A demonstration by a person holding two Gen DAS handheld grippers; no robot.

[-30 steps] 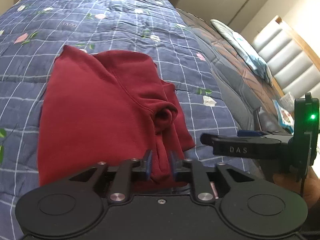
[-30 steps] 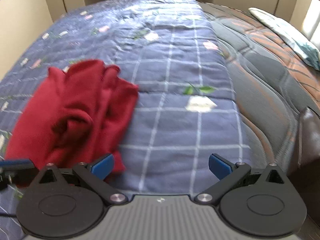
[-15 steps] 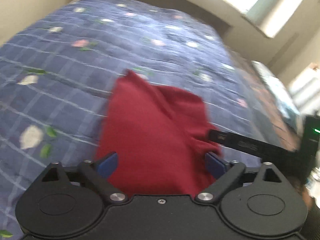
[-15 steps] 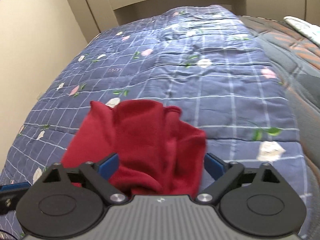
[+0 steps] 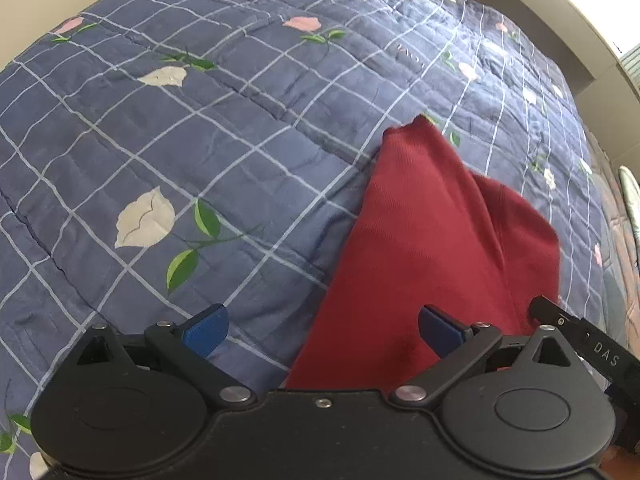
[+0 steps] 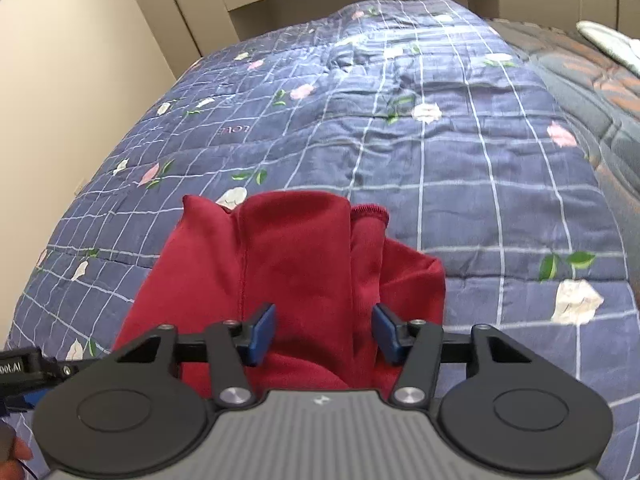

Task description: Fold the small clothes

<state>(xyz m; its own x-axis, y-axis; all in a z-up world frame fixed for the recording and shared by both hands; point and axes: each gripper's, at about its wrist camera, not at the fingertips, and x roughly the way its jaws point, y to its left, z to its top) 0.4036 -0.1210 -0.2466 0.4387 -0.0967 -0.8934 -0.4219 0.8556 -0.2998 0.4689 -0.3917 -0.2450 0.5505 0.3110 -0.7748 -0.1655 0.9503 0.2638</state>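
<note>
Left hand-held gripper (image 5: 320, 330): jaws wide and opening the last little bit, blue pads apart; the near left edge of the red garment (image 5: 432, 248) runs into the gap between them, but neither pad presses on cloth, so nothing is held on this side. Garment lies on the blue checked quilt (image 5: 200, 140) of the bed, bunched lengthwise rather than flat: one pointed corner at the far end, a long ridge down the middle, a hemmed edge curled up on the right. Right hand-held gripper (image 6: 324, 334): jaws closing, with a raised fold of the same red garment (image 6: 300, 256) standing between the pads; pads appear just beside the cloth, not yet pinching it. Judgement on progress: early to middle. Garment has been gathered roughly into a narrow strip with layers overlapping, but edges are uneven and no clean rectangle is visible. Left to do: secure the near end with both grippers, smooth the ridge, fold the strip over, square it. No other clothes visible on the bed in either view
</note>
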